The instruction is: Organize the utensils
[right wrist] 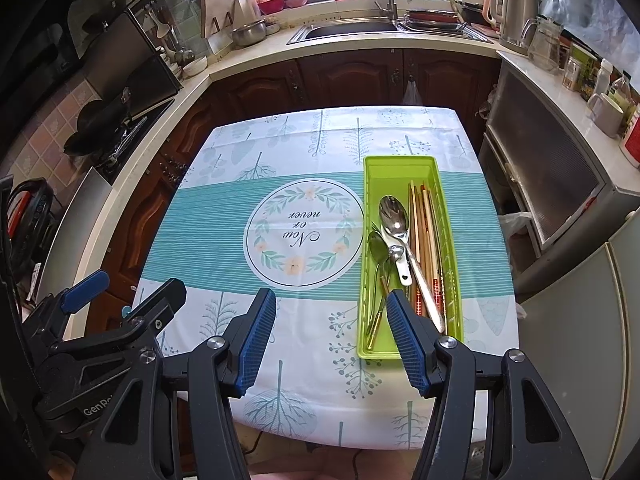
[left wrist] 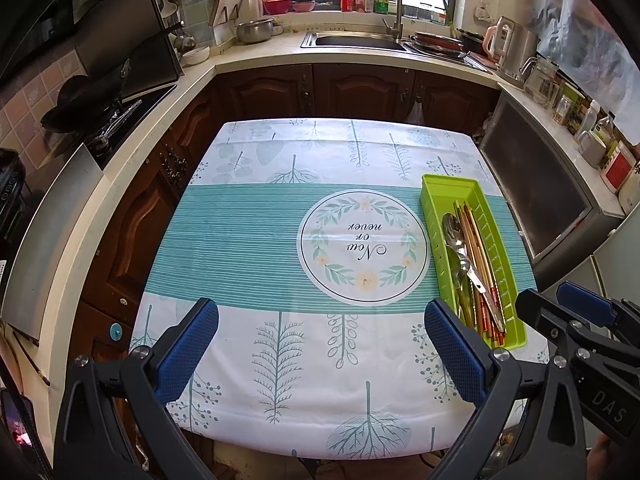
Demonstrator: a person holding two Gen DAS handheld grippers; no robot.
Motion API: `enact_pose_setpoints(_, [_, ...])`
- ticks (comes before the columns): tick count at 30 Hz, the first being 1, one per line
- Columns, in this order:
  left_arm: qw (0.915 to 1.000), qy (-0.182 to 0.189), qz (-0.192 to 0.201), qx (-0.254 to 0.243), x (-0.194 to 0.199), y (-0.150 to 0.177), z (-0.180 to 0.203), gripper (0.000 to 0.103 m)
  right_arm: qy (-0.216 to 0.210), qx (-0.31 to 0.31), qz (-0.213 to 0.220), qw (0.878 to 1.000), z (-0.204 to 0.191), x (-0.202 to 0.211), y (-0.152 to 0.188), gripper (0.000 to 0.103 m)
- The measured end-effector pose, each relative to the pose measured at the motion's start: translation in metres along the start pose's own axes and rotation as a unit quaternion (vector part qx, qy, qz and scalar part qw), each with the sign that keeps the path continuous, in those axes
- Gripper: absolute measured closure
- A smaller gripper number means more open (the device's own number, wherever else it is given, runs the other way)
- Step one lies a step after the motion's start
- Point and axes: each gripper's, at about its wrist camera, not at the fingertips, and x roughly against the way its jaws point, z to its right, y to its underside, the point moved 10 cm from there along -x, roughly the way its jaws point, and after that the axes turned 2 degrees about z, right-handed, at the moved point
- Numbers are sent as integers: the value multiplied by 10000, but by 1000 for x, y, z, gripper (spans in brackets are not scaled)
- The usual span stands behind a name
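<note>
The green utensil tray [right wrist: 412, 264] lies on the right side of the table, at about two o'clock from the printed wreath circle [right wrist: 305, 231] in the right wrist view, its long axis running away from the camera. Inside it a large steel spoon [right wrist: 394, 216] lies bowl-up toward twelve o'clock, crossing a smaller spoon [right wrist: 377, 246] and what looks like a fork at its nine o'clock, though the tines are half hidden so I would not swear to it; wooden chopsticks [right wrist: 424, 232] run along the three o'clock wall. The tablecloth [left wrist: 280, 240] carries nothing else, so the sorting looks all but done, and any remaining step is likely tidying the crossed handles or backing away. The right gripper [right wrist: 331, 340] hangs spread wide at the tray's near end, pinching nothing, its right finger over the tray's six o'clock corner. The left gripper [left wrist: 322, 346] is likewise spread and empty, over bare cloth at the tray's eight o'clock. To straighten the pile well, come down on the big spoon's handle near six o'clock, close gently since polished steel slips, and swing it parallel to the chopsticks without levering against the thin plastic wall, which could skid the light tray.
</note>
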Motion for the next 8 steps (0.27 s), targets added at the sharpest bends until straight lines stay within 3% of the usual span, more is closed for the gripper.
enact_pose_setpoints(8, [9999, 33, -107, -13, -11, -6, -1, 1, 0, -2, -100, 10000, 5, -13, -4, 44])
